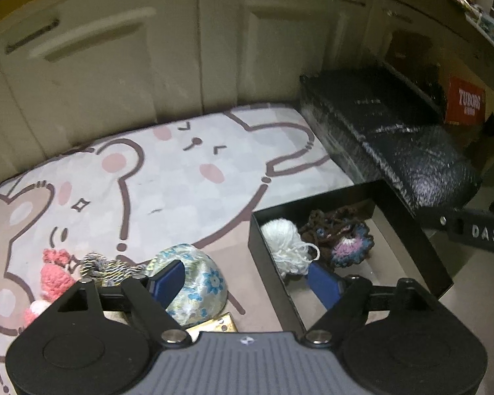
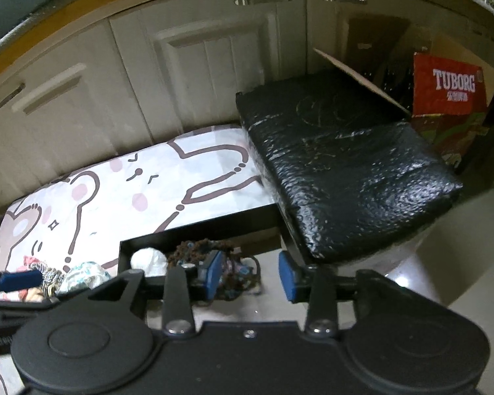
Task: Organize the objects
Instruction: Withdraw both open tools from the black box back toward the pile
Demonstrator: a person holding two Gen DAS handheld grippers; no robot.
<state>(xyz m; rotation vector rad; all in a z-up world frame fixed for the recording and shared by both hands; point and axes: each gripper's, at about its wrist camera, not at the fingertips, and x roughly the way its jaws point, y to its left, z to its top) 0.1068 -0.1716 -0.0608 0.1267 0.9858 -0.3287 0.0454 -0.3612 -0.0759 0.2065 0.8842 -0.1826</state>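
Floral pouch [image 1: 194,283] left of black box [image 1: 270,263]: soft, light, squashy; pinch bunched cord top. Left gripper [image 1: 247,283] jaws wide, empty; right gripper [image 2: 250,273] open, empty above box.

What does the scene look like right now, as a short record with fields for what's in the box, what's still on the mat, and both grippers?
in box: white yarn ball, dark crochet piece, inside the black box
on mat: floral pouch, pink crochet toy, striped cord, on the bear mat
left gripper: open, holding nothing
right gripper: open, holding nothing
beside box: black padded seat
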